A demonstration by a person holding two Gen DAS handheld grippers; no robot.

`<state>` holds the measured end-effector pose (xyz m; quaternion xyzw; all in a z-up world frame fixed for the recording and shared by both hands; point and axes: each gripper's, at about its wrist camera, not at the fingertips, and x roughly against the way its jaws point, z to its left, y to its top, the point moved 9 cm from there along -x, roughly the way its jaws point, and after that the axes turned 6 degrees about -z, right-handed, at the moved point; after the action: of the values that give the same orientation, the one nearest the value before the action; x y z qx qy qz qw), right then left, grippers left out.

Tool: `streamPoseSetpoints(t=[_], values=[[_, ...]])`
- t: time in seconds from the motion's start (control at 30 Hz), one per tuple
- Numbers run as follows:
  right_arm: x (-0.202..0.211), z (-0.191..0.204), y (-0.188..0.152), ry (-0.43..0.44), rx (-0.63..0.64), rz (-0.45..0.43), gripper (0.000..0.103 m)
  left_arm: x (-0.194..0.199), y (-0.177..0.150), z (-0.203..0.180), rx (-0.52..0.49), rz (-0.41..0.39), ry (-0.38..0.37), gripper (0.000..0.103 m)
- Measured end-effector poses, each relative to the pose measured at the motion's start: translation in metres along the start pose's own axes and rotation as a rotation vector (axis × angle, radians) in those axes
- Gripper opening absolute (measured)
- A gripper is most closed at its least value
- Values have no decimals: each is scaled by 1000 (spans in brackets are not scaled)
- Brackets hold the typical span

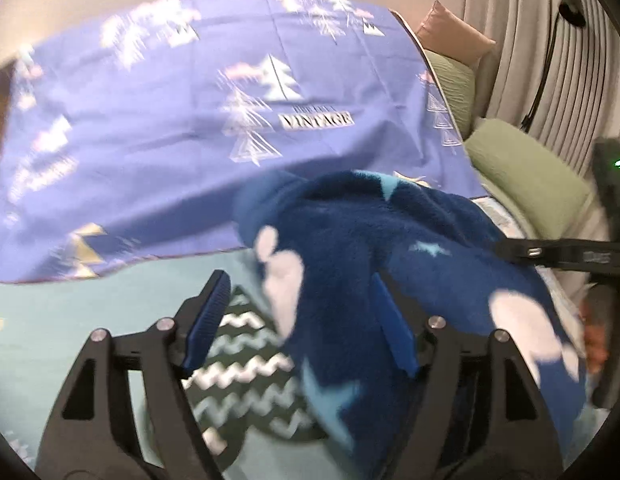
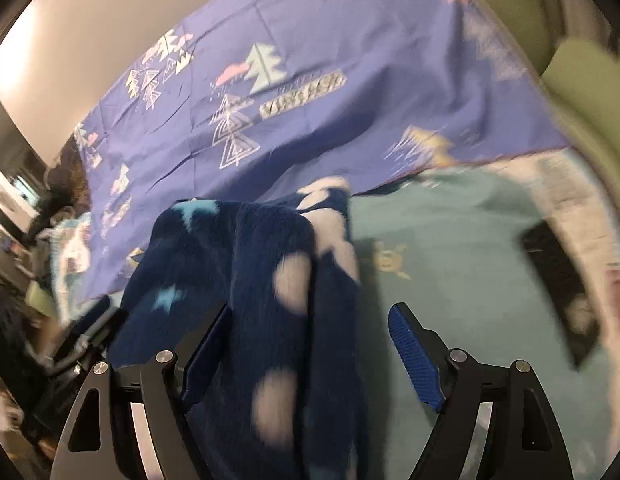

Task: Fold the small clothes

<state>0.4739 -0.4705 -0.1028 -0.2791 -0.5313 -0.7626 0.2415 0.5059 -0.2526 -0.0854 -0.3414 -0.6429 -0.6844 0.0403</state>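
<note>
A dark blue fleece garment [image 1: 390, 264] with white blobs and light blue stars lies bunched on the bed. My left gripper [image 1: 302, 320] is open, its jaws wide apart; the fleece covers its right finger and hangs partly between the fingers. In the right wrist view the same fleece [image 2: 262, 304] drapes over the left side of my right gripper [image 2: 310, 352], which is open, its right pad [image 2: 414, 356] bare over the teal sheet. Neither gripper is closed on the cloth.
A purple sheet [image 1: 182, 128] with tree prints and "VINTAGE" covers the far bed. A teal sheet [image 2: 450, 264] with a zigzag tree print [image 1: 246, 376] lies underneath. Green cushions [image 1: 522, 172] and a curtain stand at the right. The other gripper's black body [image 1: 570, 256] shows at the right.
</note>
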Motion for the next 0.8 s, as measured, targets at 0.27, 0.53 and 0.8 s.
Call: streamPoseSetpoints(t=[0.27, 0.53, 0.8], values=[[141, 38, -58, -180, 155, -198, 82, 135, 2, -32, -72, -136, 37, 86], [269, 87, -123, -205, 137, -348, 85, 265, -12, -60, -110, -249, 54, 95], [348, 111, -178, -222, 101, -407, 88, 358, -45, -77, -121, -276, 62, 99]])
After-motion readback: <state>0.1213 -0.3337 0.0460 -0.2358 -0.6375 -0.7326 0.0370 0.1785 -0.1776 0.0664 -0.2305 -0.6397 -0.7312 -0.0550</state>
